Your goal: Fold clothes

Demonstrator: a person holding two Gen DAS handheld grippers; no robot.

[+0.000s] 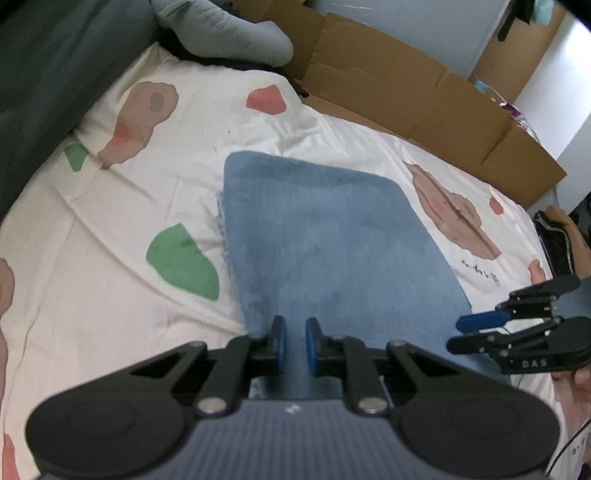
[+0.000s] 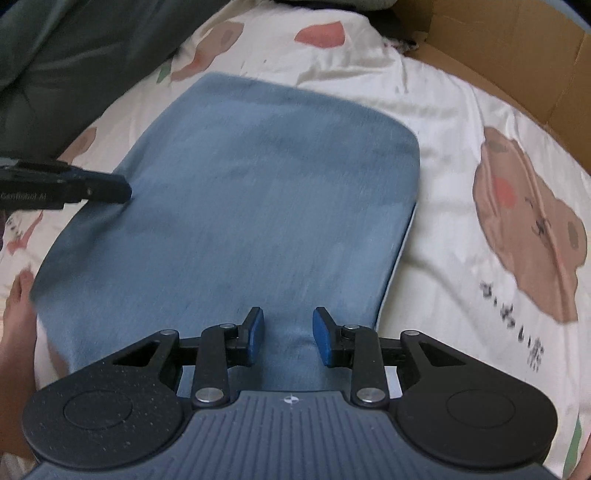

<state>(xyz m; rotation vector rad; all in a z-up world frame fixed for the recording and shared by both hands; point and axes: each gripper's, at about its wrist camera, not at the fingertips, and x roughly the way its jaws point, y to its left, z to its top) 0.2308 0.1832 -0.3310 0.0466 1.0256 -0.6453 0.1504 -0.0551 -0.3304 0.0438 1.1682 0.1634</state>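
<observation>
A blue fleecy cloth (image 1: 332, 240) lies flat on the bed, folded to a rounded rectangle. In the left wrist view my left gripper (image 1: 295, 343) is at its near edge, the blue pads close together with cloth filling the narrow gap. In the right wrist view the left gripper (image 2: 123, 192) bites the left edge of the cloth (image 2: 258, 203), and a crease runs from its tip. My right gripper (image 2: 288, 336) hovers over the near end with its jaws apart; cloth shows between the pads but they do not press it. From the left wrist view the right gripper (image 1: 453, 334) is at the cloth's right near corner.
The white bed sheet (image 1: 110, 258) carries bear and coloured-patch prints. Flattened cardboard (image 1: 406, 92) lines the far side. A dark green blanket (image 1: 44, 74) lies at the left, a grey pillow (image 1: 229, 33) at the head, a dark bag (image 1: 557, 240) at the right. A person's bare skin (image 2: 18, 314) shows at the left.
</observation>
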